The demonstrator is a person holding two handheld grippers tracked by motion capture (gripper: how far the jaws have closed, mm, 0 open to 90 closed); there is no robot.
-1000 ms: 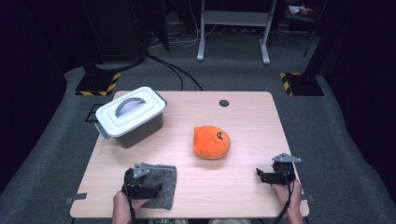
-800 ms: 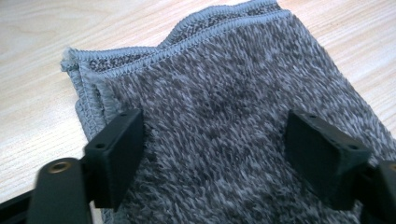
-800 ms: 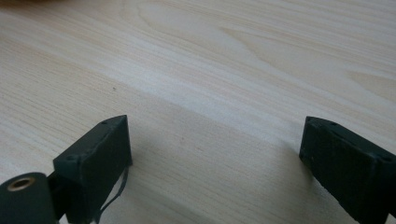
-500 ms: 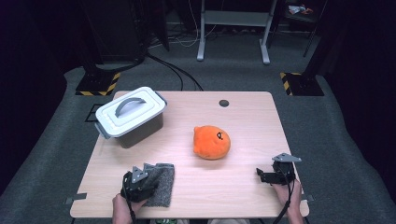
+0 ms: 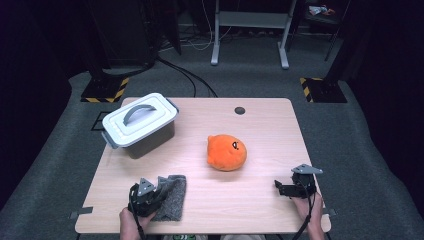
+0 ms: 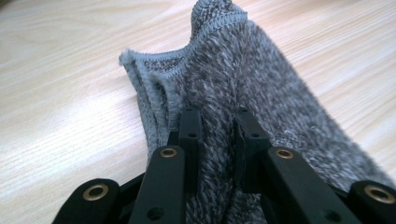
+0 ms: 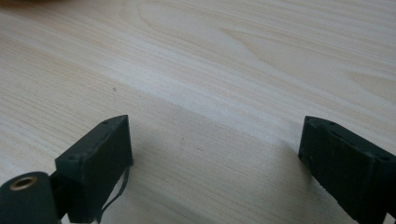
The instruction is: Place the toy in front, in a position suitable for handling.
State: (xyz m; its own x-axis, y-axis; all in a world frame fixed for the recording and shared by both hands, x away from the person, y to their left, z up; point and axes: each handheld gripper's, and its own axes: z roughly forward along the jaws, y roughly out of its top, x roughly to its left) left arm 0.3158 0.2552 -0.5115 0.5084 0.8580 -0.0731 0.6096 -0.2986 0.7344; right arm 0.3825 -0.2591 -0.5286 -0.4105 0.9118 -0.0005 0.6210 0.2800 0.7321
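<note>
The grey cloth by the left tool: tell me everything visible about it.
The grey cloth is a mottled grey-and-white knit, fuzzy like terry, with a stitched hem. It lies folded in layers at the near left of the wooden table, its far corner bunched up into a peak. The left tool is shut on a ridge of it, jaws pressing into the pile from both sides. Nothing else touches it but the table beneath.

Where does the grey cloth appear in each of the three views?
High view: grey cloth near the table's front left edge, under the left tongs.
Left gripper view: cloth in the centre, pinched between the jaws.
Right gripper view: not in it.
Shared landmark: the light wooden table.
</note>
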